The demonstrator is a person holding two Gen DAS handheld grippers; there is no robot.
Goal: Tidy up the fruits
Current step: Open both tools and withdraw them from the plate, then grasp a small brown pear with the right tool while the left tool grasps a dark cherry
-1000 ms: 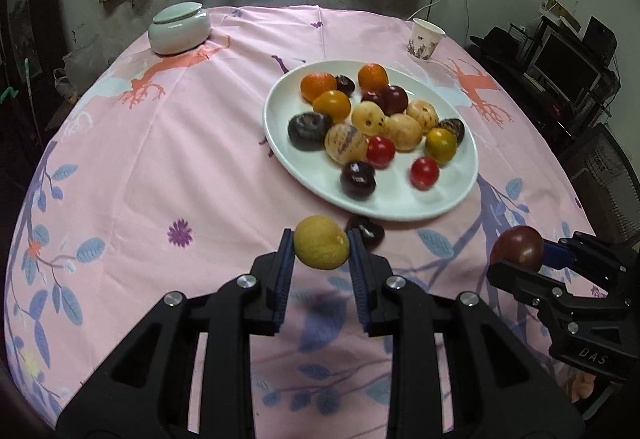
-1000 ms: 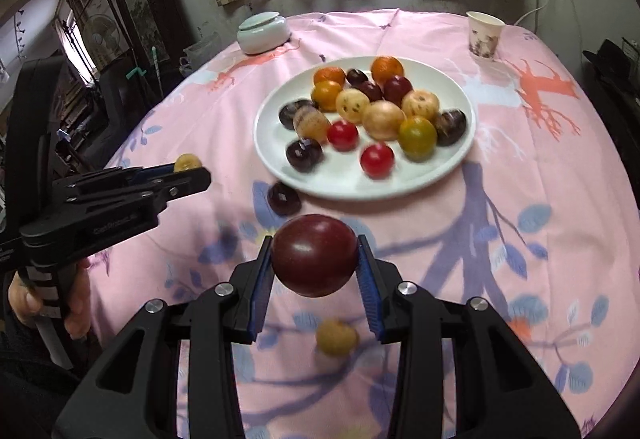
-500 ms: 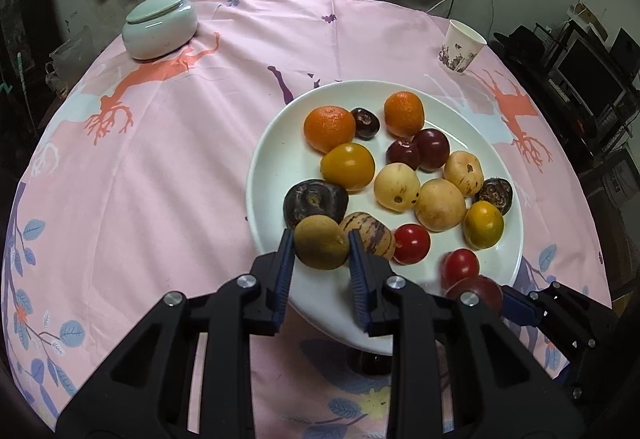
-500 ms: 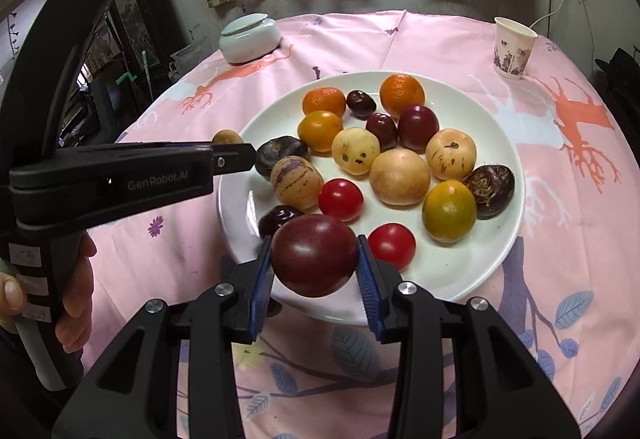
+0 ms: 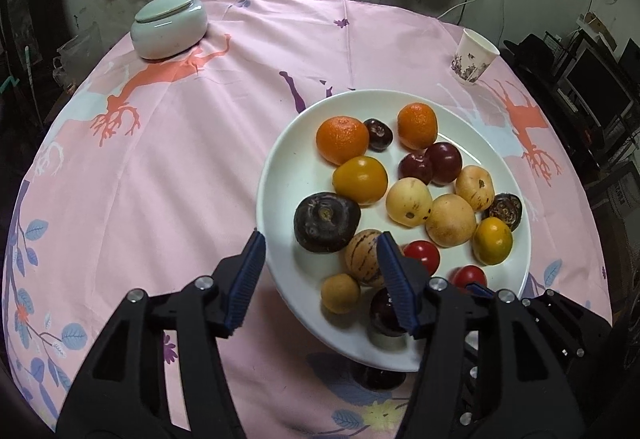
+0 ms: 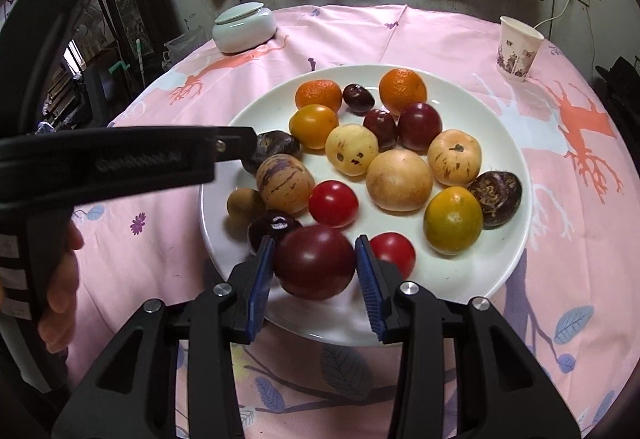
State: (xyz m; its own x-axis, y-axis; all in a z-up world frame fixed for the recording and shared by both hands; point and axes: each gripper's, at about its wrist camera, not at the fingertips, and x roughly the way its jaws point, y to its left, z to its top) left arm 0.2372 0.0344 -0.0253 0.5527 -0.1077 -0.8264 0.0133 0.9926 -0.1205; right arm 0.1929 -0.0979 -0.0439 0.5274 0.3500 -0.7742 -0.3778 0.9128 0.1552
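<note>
A white plate (image 5: 280, 175) (image 6: 500, 259) holds several fruits: oranges, plums, tomatoes, pale melons. My left gripper (image 5: 320, 281) is open over the plate's near-left rim; the small tan fruit (image 5: 340, 293) (image 6: 245, 205) lies on the plate between its fingers. My right gripper (image 6: 316, 273) is over the plate's near edge, its fingers beside a dark red plum (image 6: 315, 261); a small gap shows on the right side. The left gripper's arm (image 6: 120, 159) crosses the right wrist view. A dark plum (image 5: 378, 377) lies on the cloth under the plate's near rim.
A pale green lidded jar (image 5: 170, 25) (image 6: 244, 25) stands at the far left of the pink tablecloth. A paper cup (image 5: 474, 57) (image 6: 518, 49) stands at the far right. Dark furniture and monitors stand past the table's right edge.
My left gripper opened and let go of the tan fruit, which now lies on the plate. My right gripper moved forward over the plate with the red plum and its fingers spread a little.
</note>
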